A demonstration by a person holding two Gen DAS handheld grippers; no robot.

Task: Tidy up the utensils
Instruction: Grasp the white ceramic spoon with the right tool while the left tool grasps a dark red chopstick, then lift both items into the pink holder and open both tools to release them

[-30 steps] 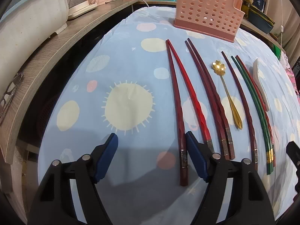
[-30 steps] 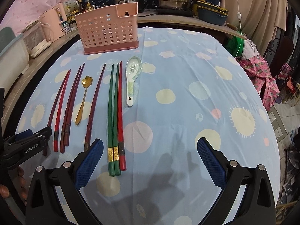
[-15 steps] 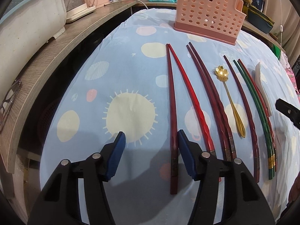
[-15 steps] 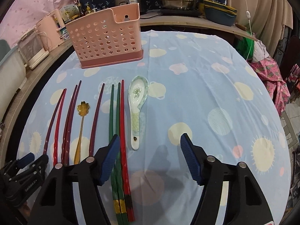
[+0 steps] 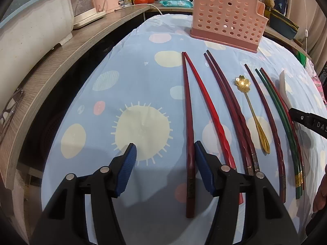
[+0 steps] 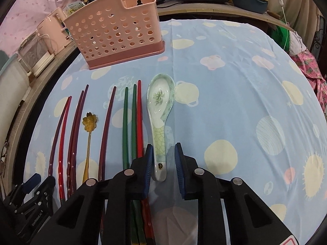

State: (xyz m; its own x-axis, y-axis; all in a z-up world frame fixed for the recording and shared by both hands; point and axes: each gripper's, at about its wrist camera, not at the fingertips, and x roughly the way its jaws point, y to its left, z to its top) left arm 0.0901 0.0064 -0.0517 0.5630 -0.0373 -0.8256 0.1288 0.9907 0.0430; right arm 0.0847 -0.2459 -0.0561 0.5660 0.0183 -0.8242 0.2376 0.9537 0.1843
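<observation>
Worktop (image 6: pixel 235 77) under soft printed cloth; perforated pink plastic caddy (image 6: pixel 114 34) at 11 o'clock, empty so far as visible. Right gripper (image 6: pixel 162 159) has advanced and its jaws have just been closing around the glazed ceramic spoon (image 6: pixel 160 110) handle, a gap remaining: pickup appears imminent. Left gripper (image 5: pixel 164 159) half open, straddling one lacquered maroon chopstick (image 5: pixel 188 122), not clamped.

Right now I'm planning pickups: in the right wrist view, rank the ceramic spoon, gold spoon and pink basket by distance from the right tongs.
1. Ceramic spoon, handle between the right tongs.
2. Gold spoon, left.
3. Pink basket, far back.
</observation>
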